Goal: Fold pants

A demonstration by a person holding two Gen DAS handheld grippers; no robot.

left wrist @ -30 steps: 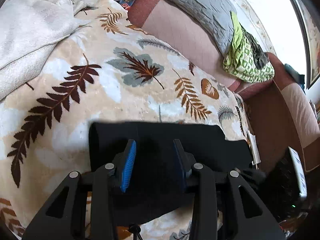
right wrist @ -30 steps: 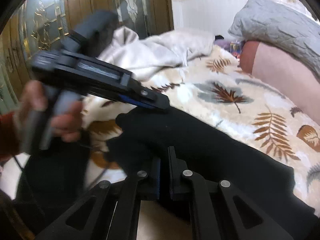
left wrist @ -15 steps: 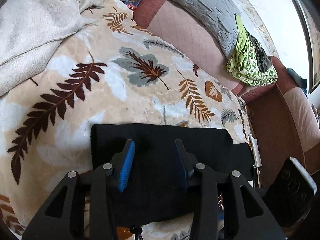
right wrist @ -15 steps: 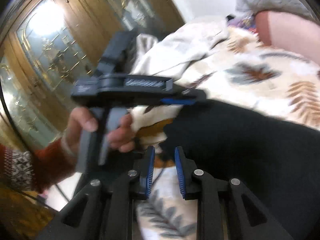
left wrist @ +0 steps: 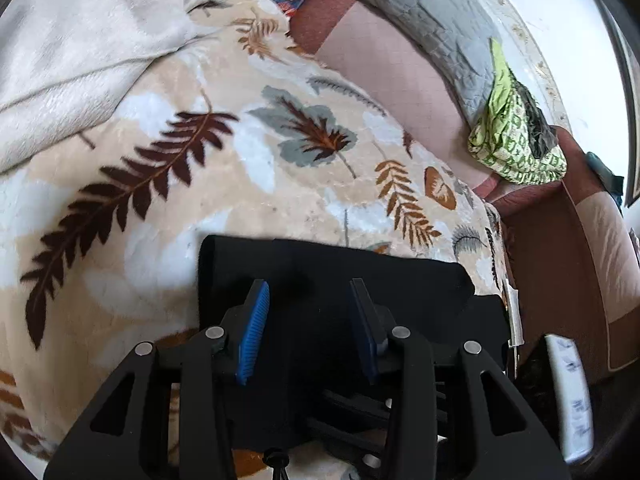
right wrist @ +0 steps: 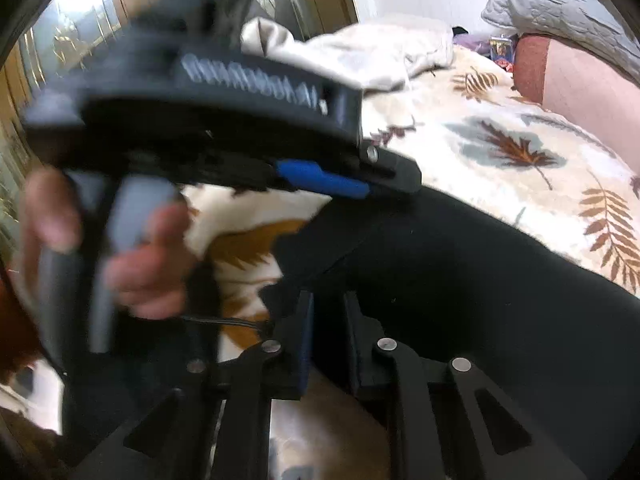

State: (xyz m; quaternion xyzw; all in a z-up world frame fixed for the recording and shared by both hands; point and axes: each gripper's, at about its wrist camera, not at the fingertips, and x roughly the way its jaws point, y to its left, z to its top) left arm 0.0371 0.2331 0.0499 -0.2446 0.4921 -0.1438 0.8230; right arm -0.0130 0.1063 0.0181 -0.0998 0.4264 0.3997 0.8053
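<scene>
Left wrist view: left hand-held gripper is spread, hovering over folded black fabric pants on the leaf-print beige blanket. Only the right view shows the hand holding it. Right hand-held gripper has just been narrowing at the pants' edge; whether it's pinching them, I can't tell. Motion blur.

This is a bedroom in a home. A bed has a leaf-print blanket, a grey quilt along its padded headboard and a white cover at one corner; carved wooden doors stand beside it.
</scene>
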